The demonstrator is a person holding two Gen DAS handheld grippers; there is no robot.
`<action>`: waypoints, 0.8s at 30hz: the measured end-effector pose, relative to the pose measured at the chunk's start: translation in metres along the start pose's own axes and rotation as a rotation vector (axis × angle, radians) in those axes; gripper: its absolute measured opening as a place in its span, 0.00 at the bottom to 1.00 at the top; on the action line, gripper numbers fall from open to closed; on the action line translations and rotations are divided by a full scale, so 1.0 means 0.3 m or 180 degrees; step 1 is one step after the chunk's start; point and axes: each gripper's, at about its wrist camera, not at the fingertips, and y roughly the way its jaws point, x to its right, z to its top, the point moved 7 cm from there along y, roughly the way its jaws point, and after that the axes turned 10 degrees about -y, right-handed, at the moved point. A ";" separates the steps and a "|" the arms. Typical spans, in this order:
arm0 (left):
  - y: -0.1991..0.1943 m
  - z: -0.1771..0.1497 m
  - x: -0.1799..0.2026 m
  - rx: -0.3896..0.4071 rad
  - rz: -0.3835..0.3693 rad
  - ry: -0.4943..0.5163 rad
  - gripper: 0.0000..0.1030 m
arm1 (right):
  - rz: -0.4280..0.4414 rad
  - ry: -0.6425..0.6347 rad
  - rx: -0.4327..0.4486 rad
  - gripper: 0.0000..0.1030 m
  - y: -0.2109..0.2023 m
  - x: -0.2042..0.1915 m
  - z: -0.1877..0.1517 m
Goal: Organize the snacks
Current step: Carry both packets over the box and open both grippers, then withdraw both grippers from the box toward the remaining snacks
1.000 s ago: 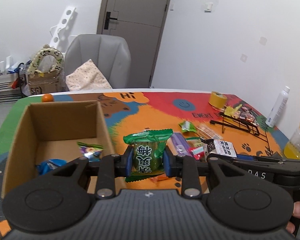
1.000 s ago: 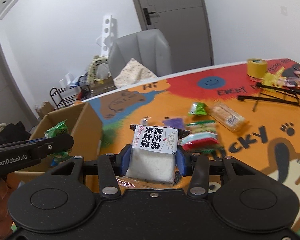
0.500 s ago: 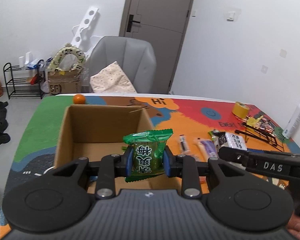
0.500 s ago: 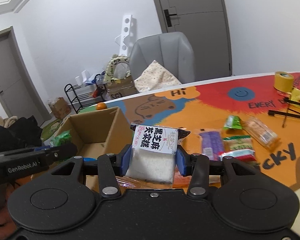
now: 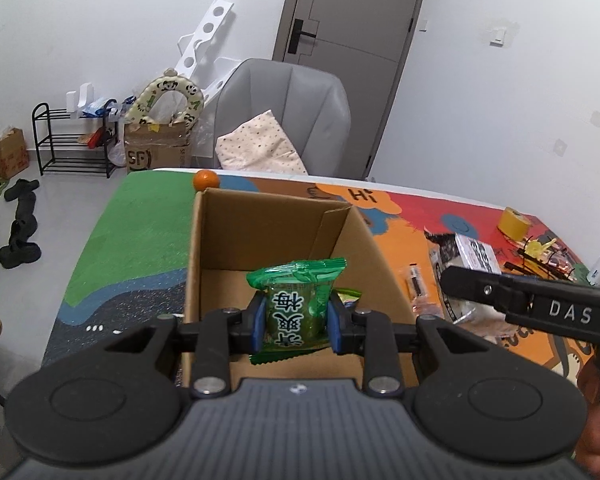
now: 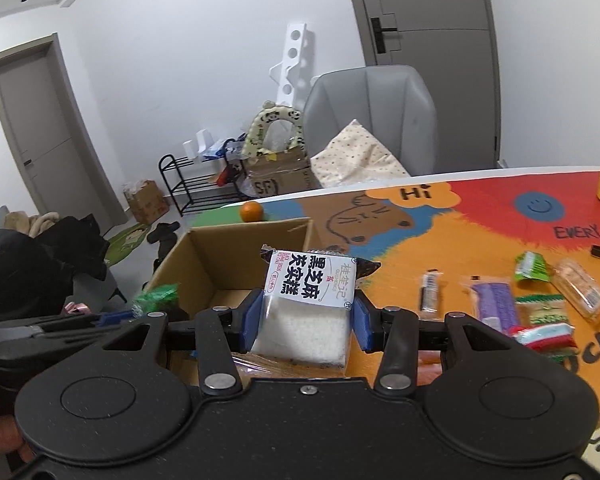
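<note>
A table [image 6: 480, 240] covered in a bright cartoon-print mat of orange, red, blue and green carries an open cardboard box [image 5: 280, 236] near its left end, with a small orange fruit [image 5: 206, 180] just behind the box by the far edge. To the right of the box, loose snack packets lie scattered on the orange area: a slim dark-printed stick [image 6: 430, 290], a purple wrapper [image 6: 496, 304], a green packet [image 6: 534, 266], a clear-wrapped biscuit bar [image 6: 580, 290] and a red, white and green pack [image 6: 546, 334]. A roll of yellow tape [image 5: 514, 222] sits near the far right edge, beside a black wire rack [image 5: 544, 256].
</note>
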 end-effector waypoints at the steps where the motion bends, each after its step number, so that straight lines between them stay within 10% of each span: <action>1: 0.000 0.001 -0.005 0.0001 0.0026 0.0001 0.29 | 0.0017 -0.0003 0.0001 0.43 0.007 -0.010 0.005; 11: -0.052 0.026 -0.088 0.0112 0.0099 -0.0175 0.53 | 0.0311 0.0026 -0.0015 0.44 0.064 -0.100 0.035; 24: -0.051 0.005 -0.109 0.0078 0.0130 -0.0185 0.79 | 0.0020 0.0161 0.0054 0.78 -0.010 -0.031 0.033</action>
